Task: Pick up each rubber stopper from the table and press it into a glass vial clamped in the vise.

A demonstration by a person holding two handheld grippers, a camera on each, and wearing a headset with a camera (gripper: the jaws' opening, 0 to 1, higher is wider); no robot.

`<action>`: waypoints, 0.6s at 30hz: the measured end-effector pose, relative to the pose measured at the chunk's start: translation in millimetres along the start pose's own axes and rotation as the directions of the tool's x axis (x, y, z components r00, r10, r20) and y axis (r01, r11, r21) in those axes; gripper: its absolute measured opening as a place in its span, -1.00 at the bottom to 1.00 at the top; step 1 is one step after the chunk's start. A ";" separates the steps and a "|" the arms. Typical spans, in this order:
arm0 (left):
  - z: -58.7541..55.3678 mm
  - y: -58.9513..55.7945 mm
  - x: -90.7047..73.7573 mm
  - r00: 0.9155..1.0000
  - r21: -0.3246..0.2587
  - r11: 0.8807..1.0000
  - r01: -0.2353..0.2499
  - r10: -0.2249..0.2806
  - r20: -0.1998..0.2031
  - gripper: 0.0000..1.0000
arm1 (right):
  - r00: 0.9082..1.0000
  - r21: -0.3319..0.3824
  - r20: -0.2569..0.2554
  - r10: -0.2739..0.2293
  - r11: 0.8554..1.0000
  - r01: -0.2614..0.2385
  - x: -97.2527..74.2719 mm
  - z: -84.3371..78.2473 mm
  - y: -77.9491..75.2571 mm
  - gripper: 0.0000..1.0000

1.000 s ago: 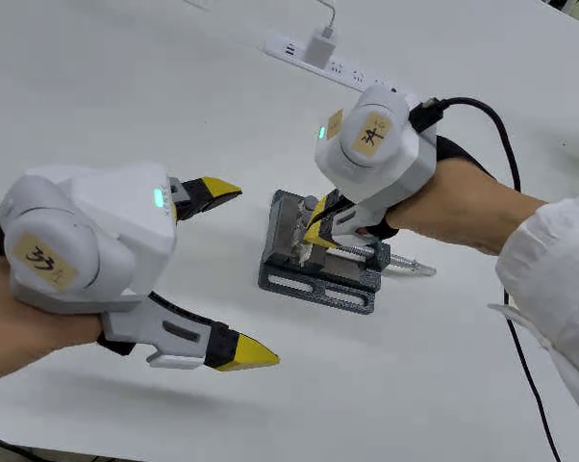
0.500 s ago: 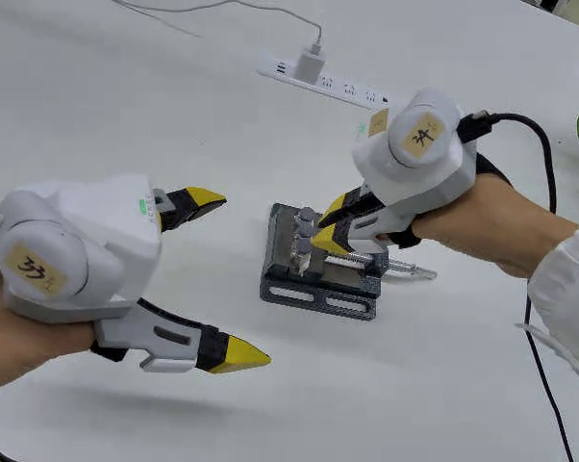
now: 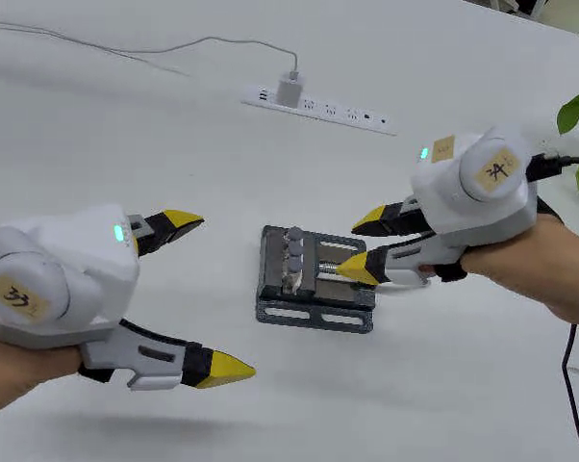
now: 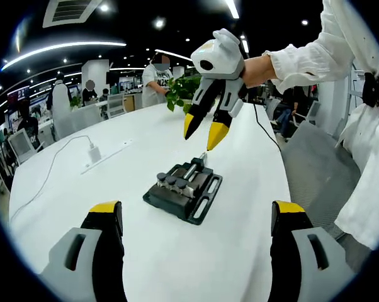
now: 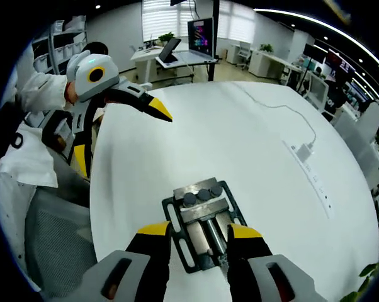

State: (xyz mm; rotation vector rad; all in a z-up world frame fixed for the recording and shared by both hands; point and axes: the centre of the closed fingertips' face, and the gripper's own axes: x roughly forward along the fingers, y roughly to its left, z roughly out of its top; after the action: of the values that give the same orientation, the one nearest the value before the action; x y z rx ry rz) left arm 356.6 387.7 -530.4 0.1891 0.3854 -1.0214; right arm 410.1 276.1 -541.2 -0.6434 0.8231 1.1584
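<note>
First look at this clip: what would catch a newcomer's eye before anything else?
The small grey vise at mid-table, with three stoppered vials clamped in a row. The left gripper, wide open, hovers to its left and the right gripper, open, by its screw end; both are empty. A white power strip lies farther back.
</note>
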 end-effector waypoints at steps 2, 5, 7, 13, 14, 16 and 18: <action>-0.4 -0.1 -0.6 1.000 -0.001 1.000 -0.003 0.003 -0.006 0.96 | 1.000 0.018 0.022 -0.016 1.000 0.015 -4.4 -7.6 -2.8 -0.34; -2.0 -0.4 -0.7 1.000 -0.003 1.000 -0.007 0.007 -0.015 0.96 | 0.998 0.053 0.052 -0.037 0.998 0.035 -11.4 -17.5 -4.8 -0.29; -3.3 -1.1 -0.6 1.000 0.000 1.000 -0.009 0.009 -0.021 0.96 | 0.996 0.081 0.076 -0.054 0.996 0.047 -16.2 -23.8 -4.6 -0.24; -4.6 -0.8 -0.5 0.999 -0.008 1.000 -0.025 0.025 -0.025 0.98 | 0.985 0.140 0.151 -0.086 0.988 0.065 -27.7 -38.5 -2.3 -0.08; -5.7 -1.4 -0.1 0.999 -0.007 1.000 -0.026 0.026 -0.030 0.98 | 0.984 0.147 0.153 -0.089 0.987 0.066 -28.9 -42.6 -1.3 -0.05; -8.7 -1.7 0.1 0.999 -0.008 1.000 -0.025 0.025 -0.040 0.98 | 0.981 0.152 0.170 -0.097 0.986 0.071 -31.2 -47.6 0.5 0.03; -10.6 -1.8 0.3 0.999 -0.007 1.000 -0.026 0.026 -0.047 0.98 | 0.978 0.159 0.179 -0.102 0.985 0.073 -32.8 -52.3 1.8 0.10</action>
State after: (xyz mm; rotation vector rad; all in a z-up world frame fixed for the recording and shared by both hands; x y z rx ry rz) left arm 352.9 390.0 -540.2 0.2116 0.4286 -0.9914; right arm 390.7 217.4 -543.1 -0.4333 0.7079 1.0473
